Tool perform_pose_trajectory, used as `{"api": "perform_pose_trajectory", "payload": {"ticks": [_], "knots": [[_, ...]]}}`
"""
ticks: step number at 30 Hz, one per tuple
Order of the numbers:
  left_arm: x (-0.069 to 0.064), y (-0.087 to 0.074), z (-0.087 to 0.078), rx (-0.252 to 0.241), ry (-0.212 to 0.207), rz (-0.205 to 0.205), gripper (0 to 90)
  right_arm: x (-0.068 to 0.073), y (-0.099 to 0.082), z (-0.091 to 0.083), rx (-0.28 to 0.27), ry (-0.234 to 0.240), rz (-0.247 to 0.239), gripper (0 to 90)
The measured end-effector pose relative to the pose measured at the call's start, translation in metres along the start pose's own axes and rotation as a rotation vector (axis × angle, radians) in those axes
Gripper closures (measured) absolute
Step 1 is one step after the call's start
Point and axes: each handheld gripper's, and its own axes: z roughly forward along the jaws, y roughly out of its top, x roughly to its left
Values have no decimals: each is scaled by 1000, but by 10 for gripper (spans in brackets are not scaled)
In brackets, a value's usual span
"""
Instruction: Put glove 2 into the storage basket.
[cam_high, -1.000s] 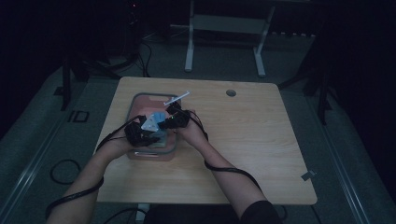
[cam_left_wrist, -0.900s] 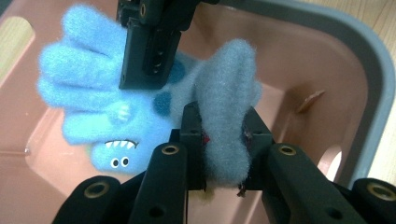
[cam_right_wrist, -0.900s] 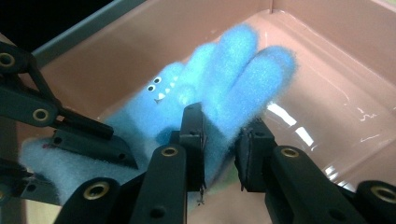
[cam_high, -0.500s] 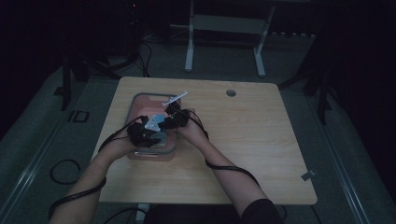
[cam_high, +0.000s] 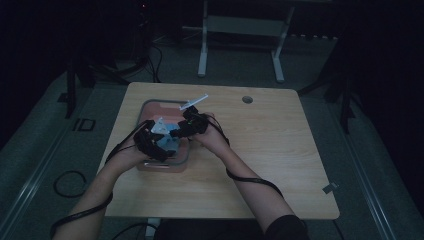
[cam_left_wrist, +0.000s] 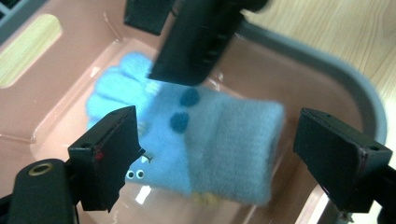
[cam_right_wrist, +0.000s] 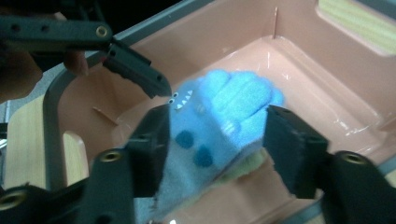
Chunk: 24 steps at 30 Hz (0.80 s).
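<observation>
Both hand-held grippers hang over the pink basin at the left of the tabletop, the left hand-held gripper and the right hand-held gripper facing each other across a blue glove. Each pair of jaws has just been opening and now stands wide, with the glove between them but the pads clear of the knit, so neither holds it. The glove lies flat on the basin floor, fingers toward one end and ribbed cuff toward the other, dark dots and small eyes on its back. By my judgement the placing is done: the glove is in the basin and released, and what is left is to draw both tools up and away. In the high view both forearms reach in from below, hands close together above the basin, tools tilted downward.
</observation>
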Motion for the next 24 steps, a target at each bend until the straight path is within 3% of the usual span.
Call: {"api": "perform_pose_trajectory", "payload": {"ticks": [1, 7, 17, 24], "knots": [[-1, 1, -2, -17, 5, -15, 99, 1, -1, -4, -14, 13, -14, 311], [-8, 6, -4, -62, 12, -55, 26, 4, -6, -19, -31, 30, -47, 197], [-24, 16, -2, -120, -35, -38, 26, 0, -23, -42, -61, 11, -87, 163], [-33, 16, 0, -133, -36, -28, 26, -7, -35, -52, -70, -10, -84, 162]]}}
